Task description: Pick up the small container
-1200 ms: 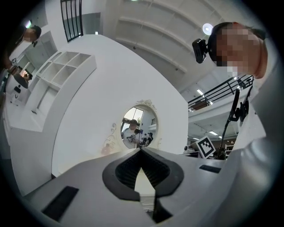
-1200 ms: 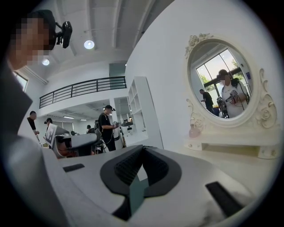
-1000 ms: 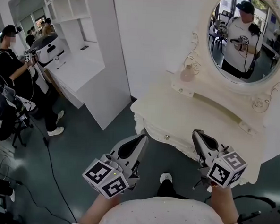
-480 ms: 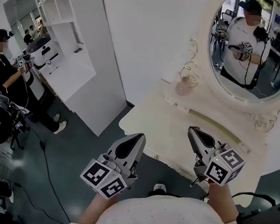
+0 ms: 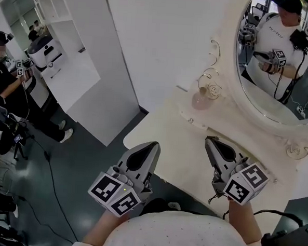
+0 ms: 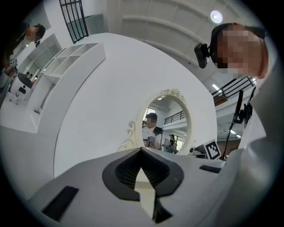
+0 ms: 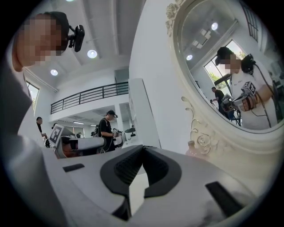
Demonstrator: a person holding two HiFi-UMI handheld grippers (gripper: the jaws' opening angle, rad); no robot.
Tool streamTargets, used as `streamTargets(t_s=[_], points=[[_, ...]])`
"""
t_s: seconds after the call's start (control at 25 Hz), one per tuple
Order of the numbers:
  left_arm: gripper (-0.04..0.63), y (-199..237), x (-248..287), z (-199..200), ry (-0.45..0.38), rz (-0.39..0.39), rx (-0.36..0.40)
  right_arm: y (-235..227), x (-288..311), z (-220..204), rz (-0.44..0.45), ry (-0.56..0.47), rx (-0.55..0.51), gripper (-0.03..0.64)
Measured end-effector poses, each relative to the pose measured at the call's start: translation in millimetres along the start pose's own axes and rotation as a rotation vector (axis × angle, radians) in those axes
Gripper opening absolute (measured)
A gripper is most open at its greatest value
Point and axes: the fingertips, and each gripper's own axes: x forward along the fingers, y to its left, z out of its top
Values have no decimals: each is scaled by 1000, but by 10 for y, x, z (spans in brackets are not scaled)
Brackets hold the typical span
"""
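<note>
The small container [image 5: 200, 99] is a pale pink bottle with a narrow neck. It stands at the back of the cream dressing table [image 5: 169, 134], at the left foot of the oval mirror [image 5: 281, 86]. My left gripper [image 5: 155, 144] hangs over the table's front edge, shut and empty. My right gripper [image 5: 209, 140] is over the table top, shut and empty, well short of the container. The right gripper view has that gripper [image 7: 143, 147] with its jaws together and the container [image 7: 194, 150] just to the right of them. In the left gripper view the jaws of the left gripper [image 6: 142, 149] meet at the tips.
A white partition wall [image 5: 148, 47] rises behind the table's left end. A white shelf unit [image 5: 70, 47] stands far left, with a person [image 5: 5, 85] holding grippers beside it. Cables run over the dark floor [image 5: 73, 167]. The mirror reflects me.
The view has closed in on the dressing table. Both grippers now reach over its front edge, and the container sits nearer to them. Both stay shut.
</note>
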Motion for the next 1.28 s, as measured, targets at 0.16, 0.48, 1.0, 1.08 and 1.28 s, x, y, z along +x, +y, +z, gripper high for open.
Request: streamTargets(t_s=[0.16, 0.48, 1.0, 1.08, 1.28], points=[[2, 154, 245, -13, 13, -10, -17, -200, 179, 10, 23, -10, 21, 2], [2, 491, 737, -254, 109, -83, -72, -587, 488, -143, -67, 34, 87, 2], [2, 1091, 1562, -402, 215, -243, -91, -1258, 1122, -245, -237, 51, 119, 2], [2, 1164, 1644, -441, 232, -259, -96, -1331, 1190, -281, -257, 57, 126, 2], [2, 1327, 1802, -582, 271, -282, -120, -1565, 1325, -300, -326, 43, 106, 2]])
